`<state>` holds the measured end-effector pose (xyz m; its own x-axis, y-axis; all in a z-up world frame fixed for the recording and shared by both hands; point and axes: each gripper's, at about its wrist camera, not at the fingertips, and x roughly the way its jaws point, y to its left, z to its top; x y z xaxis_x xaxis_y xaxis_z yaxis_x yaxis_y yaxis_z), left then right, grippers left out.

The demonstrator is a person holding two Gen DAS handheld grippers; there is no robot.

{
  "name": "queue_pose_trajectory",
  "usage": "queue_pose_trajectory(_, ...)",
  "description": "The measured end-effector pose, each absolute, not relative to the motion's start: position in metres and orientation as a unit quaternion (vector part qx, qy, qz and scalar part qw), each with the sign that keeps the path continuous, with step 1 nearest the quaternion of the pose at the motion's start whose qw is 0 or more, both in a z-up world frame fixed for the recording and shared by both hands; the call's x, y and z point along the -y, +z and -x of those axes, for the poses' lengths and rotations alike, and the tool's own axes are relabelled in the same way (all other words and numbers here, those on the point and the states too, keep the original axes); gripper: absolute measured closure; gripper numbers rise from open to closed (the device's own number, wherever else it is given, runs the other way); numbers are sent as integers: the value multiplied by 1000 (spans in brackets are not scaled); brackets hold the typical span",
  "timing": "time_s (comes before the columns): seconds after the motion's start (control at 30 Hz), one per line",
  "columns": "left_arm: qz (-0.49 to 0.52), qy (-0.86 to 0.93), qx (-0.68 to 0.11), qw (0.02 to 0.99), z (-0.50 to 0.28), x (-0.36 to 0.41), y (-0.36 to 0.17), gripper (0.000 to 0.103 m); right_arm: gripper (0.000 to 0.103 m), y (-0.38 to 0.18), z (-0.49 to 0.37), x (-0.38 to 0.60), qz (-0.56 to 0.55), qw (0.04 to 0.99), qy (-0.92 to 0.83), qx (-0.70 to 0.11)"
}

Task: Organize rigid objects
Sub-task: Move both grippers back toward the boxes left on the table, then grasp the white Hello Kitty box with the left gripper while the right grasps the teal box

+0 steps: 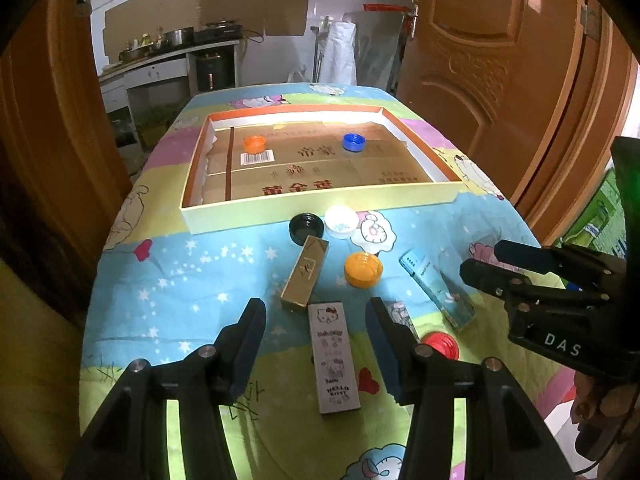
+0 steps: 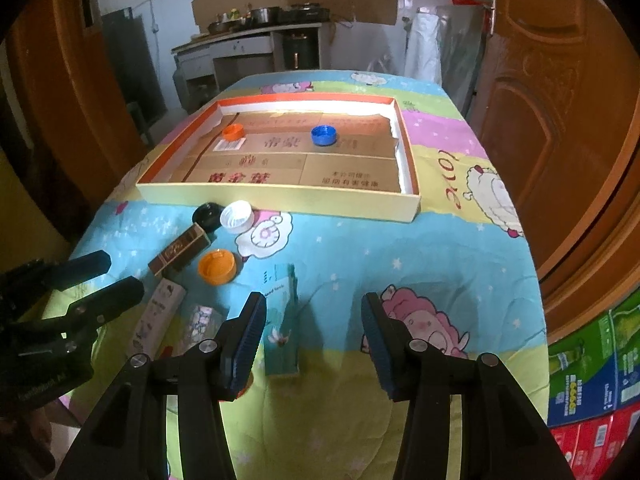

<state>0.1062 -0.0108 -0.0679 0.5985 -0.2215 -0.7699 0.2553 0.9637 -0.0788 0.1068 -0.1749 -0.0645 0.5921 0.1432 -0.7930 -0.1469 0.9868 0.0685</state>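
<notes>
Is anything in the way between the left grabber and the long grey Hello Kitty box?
Nothing visible blocks it. The left gripper is open, and the long grey Hello Kitty box lies flat on the quilt right between its fingers. The gold rectangular box lies just beyond the grey box's far end, not in between.

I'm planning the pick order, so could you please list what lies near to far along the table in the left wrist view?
Hello Kitty box → gold box → yellow-orange cap → black cap → white cap → tray's near wall → orange cap and blue cap inside it.
</notes>
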Motion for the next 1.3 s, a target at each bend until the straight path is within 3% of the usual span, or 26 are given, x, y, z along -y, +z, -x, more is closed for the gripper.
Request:
queue_pose_trajectory(0.77, -24, -135, -462, 876, -107, 15, -101, 52, 52, -90, -113, 162, 20, 876, 94, -472)
queue_pose_trajectory(1.0, -22, -130, -467, 874, -108, 15, -107, 67, 52, -97, -118, 156, 23, 869, 104, -483)
queue_pose_trajectory(1.2, -31, -127, -464, 876, -109, 16, -107, 72, 75, -101, -117, 152, 32, 865, 107, -489)
queue_pose_trajectory(1.3, -26, -129, -462, 877, -108, 15, -107, 77, 79, -100, -117, 151, 33, 865, 109, -488)
